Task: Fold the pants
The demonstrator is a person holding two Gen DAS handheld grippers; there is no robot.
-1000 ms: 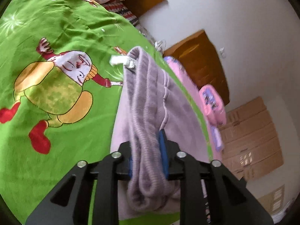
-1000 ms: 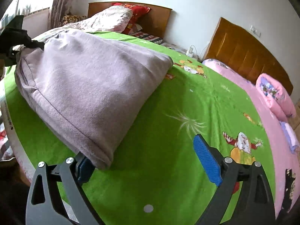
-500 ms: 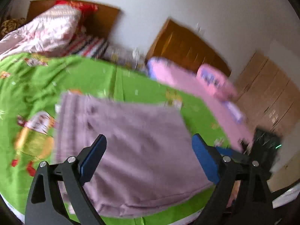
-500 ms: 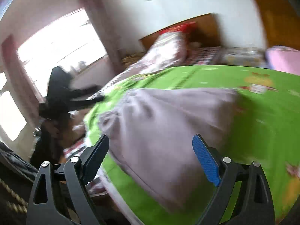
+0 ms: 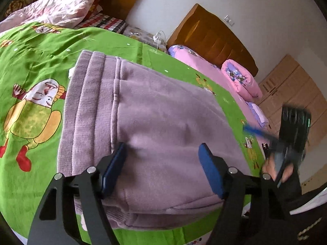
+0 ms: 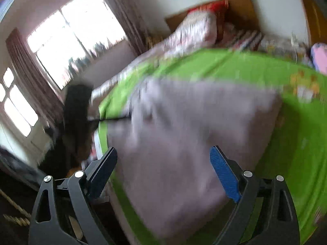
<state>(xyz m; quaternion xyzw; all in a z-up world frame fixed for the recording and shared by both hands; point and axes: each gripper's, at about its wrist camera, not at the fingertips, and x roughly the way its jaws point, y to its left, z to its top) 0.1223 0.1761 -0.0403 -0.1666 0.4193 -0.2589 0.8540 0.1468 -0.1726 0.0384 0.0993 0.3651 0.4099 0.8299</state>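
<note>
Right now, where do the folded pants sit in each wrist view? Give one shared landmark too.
Left wrist: folded pants fill the centre, waistband toward upper left, lying on the green bedsheet, beyond the open left gripper.
Right wrist: pants blurred, centre to lower middle, ahead of the open right gripper.
Shared landmark: the floral quilt by the headboard, upper left in the left view, upper right of centre in the right.
</note>
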